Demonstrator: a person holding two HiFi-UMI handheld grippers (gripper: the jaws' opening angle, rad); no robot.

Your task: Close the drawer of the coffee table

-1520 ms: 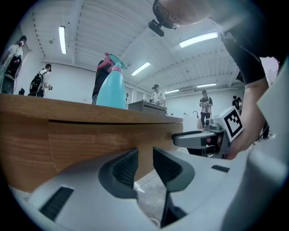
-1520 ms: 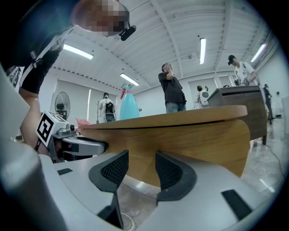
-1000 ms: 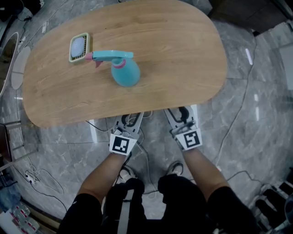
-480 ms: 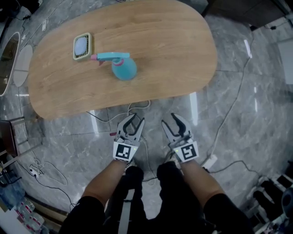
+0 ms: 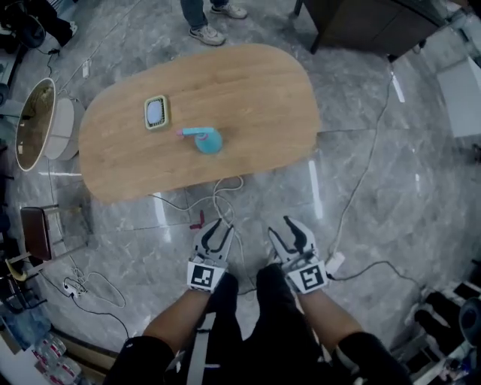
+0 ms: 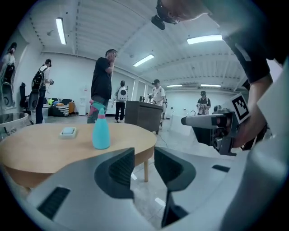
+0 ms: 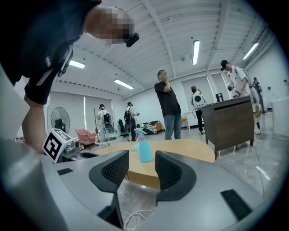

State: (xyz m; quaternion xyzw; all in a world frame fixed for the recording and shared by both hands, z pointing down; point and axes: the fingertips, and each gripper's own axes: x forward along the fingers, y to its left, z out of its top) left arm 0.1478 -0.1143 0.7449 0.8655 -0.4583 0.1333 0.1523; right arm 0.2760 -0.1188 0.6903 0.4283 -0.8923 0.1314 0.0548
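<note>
The oval wooden coffee table [image 5: 248, 98] stands ahead of me; no drawer shows in any view. On its top are a blue spray bottle [image 5: 207, 140] and a small square pale-green item [image 5: 155, 112]. My left gripper [image 5: 218, 226] and right gripper [image 5: 286, 228] hang side by side over the marble floor, well short of the table's near edge. Both are open with nothing between the fingers. The left jaws have just been opening. In the left gripper view my left gripper [image 6: 144, 164] points at the table [image 6: 40, 146], and in the right gripper view my right gripper [image 7: 142, 169] does too.
White cables [image 5: 219, 192] trail over the floor between me and the table. A power strip [image 5: 334, 261] lies by my right gripper. A dark cabinet [image 5: 361, 19] stands at the back right, a round tray-like thing [image 5: 34, 124] at the left. A person's feet [image 5: 207, 31] are beyond the table.
Both grippers have drawn back from under the table's near edge and now hang over open floor. The head view has risen, so the table looks smaller and farther away.
</note>
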